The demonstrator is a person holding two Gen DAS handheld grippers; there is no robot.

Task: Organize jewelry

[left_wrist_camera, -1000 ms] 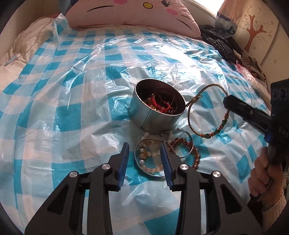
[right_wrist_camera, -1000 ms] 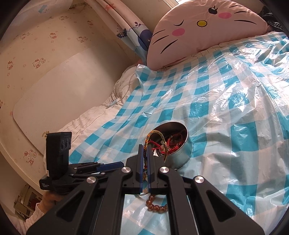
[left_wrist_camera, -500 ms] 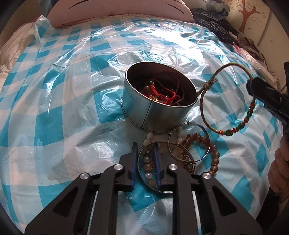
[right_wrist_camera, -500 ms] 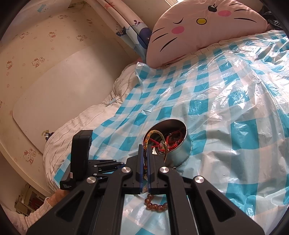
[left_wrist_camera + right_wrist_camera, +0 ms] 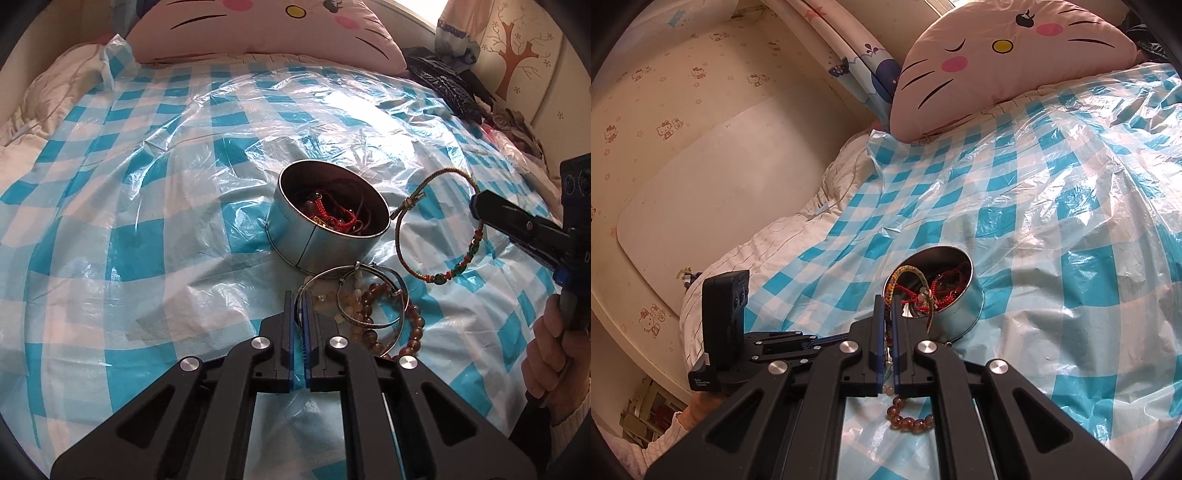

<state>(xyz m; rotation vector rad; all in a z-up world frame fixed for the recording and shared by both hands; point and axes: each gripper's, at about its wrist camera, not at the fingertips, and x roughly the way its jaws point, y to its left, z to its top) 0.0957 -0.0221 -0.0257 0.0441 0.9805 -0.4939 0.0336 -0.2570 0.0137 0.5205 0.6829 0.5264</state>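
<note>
On the checked plastic sheet point(image 5: 155, 221) over the bed, the left gripper point(image 5: 299, 306) pinches a silver bangle point(image 5: 354, 295) just short of the tin point(image 5: 325, 236), while the right gripper point(image 5: 885, 314) clamps a woven cord bracelet point(image 5: 439, 236) beside it; each should lift clear of the rim before releasing.

Shiny metal tin point(image 5: 325, 236), glossy crinkled plastic sheet point(image 5: 184, 155)
</note>
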